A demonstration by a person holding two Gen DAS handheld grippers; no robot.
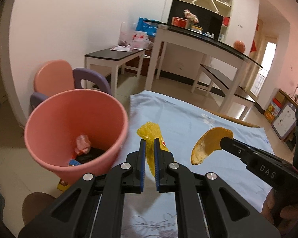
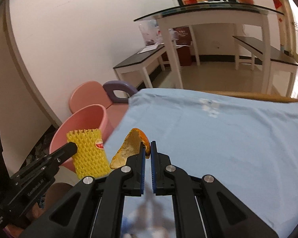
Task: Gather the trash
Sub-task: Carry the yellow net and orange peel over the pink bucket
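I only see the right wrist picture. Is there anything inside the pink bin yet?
Observer: Yes. The left wrist view looks into the pink bin, and a crumpled pink wrapper lies at the bottom.
Child: Anything else in there?
Observer: A black ridged piece with something blue beside it.
Child: Is anything under the bin?
Observer: A yellow packet pokes out just below it.

white walls (image 1: 69, 19), glass-top table (image 1: 208, 39), beige floor (image 1: 168, 83).
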